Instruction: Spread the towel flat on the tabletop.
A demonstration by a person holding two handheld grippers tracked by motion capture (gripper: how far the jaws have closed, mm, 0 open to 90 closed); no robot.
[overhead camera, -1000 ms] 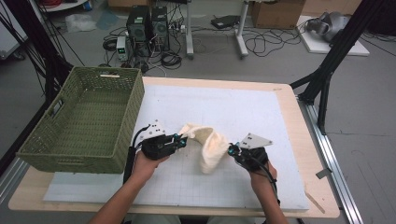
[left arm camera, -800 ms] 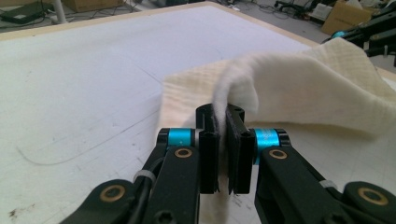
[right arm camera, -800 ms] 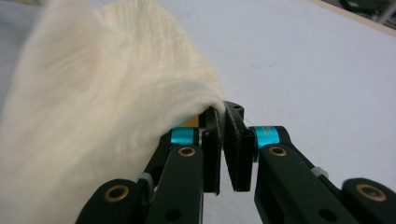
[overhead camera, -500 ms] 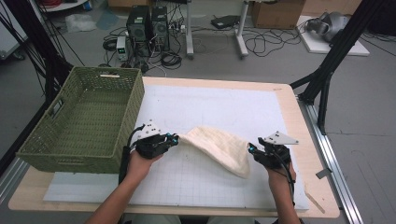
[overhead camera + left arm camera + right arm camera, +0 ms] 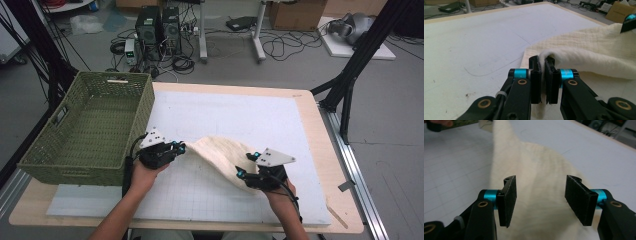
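A cream cloth (image 5: 220, 152) lies on the white mat, its left end lifted. My left gripper (image 5: 181, 146) is shut on that end; in the left gripper view the pads (image 5: 536, 75) pinch a fold of the cloth (image 5: 594, 50). My right gripper (image 5: 247, 165) sits at the cloth's right end. Its jaws have just been opening and now stand wide apart in the right gripper view (image 5: 540, 187). The cloth (image 5: 534, 162) lies slack under and between them, and neither pad presses on it.
A green woven basket (image 5: 145, 107) stands on the table's left side, close to my left hand. The white gridded mat (image 5: 240, 110) covers most of the wooden table (image 5: 320, 130). Cables, computers and stands are on the floor beyond.
The cloth, bunched between the grippers a second ago, was drawn out to the right. The right gripper then opened off it and came back a little leftward. The left gripper kept its grip.
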